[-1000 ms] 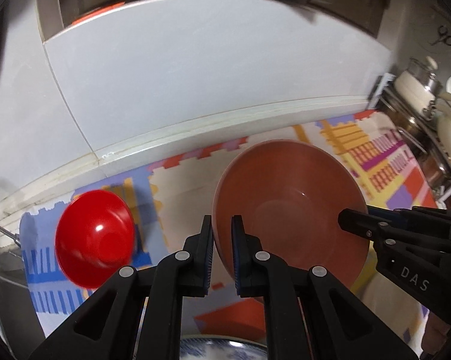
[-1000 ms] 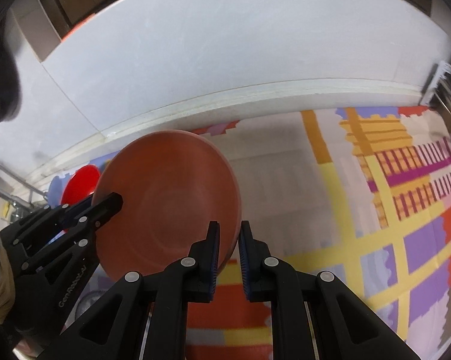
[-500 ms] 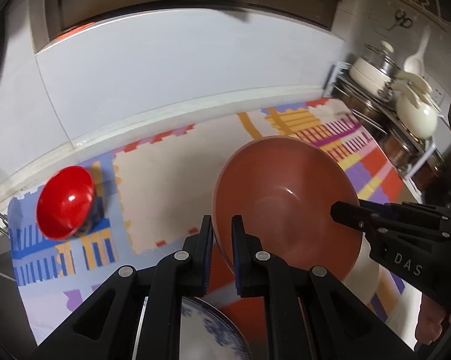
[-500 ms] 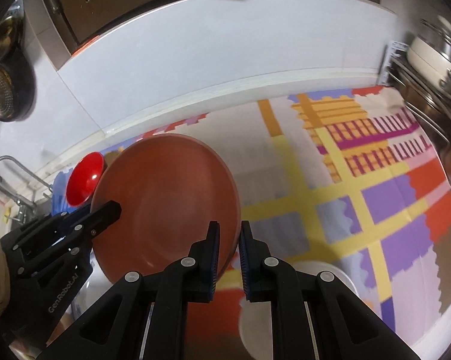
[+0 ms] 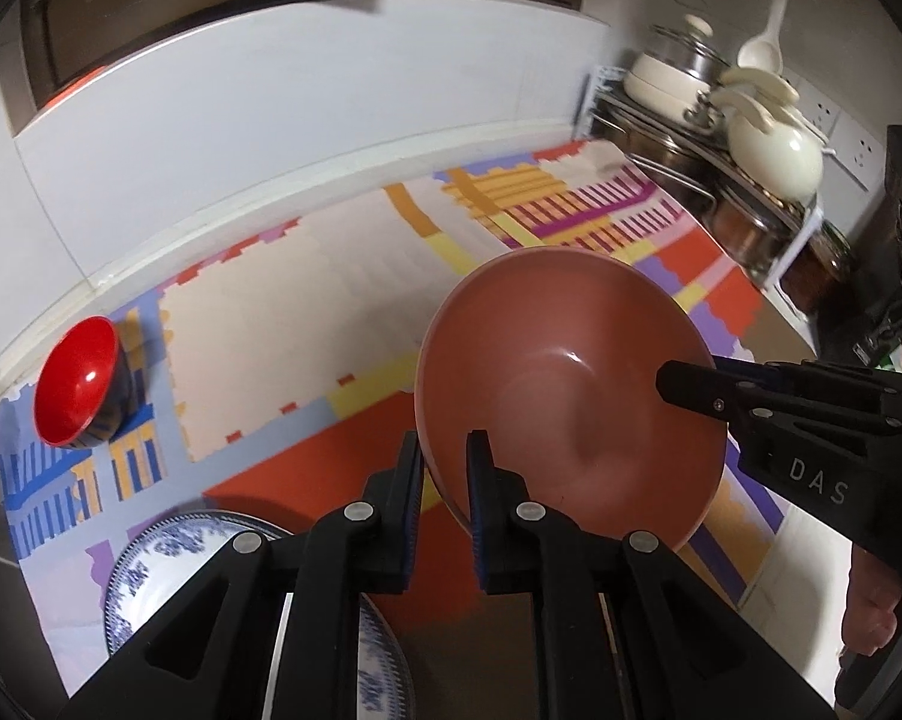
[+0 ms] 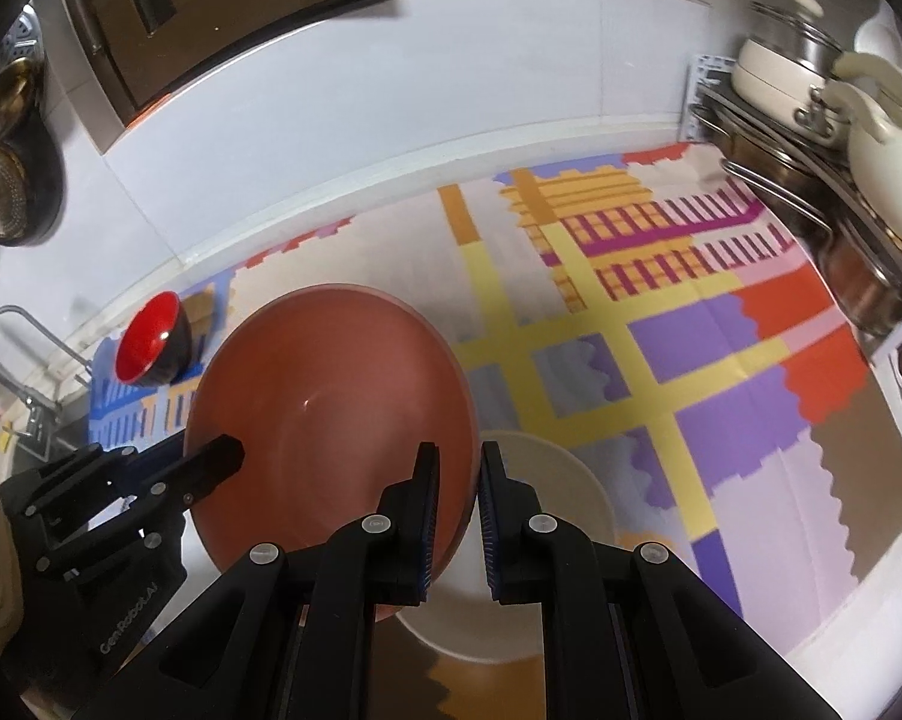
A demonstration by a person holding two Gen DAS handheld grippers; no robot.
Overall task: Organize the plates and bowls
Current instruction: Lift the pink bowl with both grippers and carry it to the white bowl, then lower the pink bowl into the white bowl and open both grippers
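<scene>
A brown-red plate (image 5: 571, 396) is held in the air between both grippers, above the patterned mat. My left gripper (image 5: 444, 468) is shut on its left rim. My right gripper (image 6: 456, 483) is shut on its right rim; the plate (image 6: 331, 408) fills the left of the right wrist view. A red bowl (image 5: 76, 381) lies tilted on the mat at the far left and also shows in the right wrist view (image 6: 148, 345). A blue-and-white plate (image 5: 169, 558) lies below my left gripper. A cream plate (image 6: 565, 516) lies on the mat under my right gripper.
A colourful patterned mat (image 5: 307, 312) covers the counter up to the white wall. A metal rack with pots and a cream kettle (image 5: 769, 144) stands at the right end. A sink tap (image 6: 13, 330) and hanging strainers (image 6: 7, 192) are at the left.
Both grippers have lifted the brown-red plate up and back from the wall. The blue-and-white plate and the cream plate have come into view below.
</scene>
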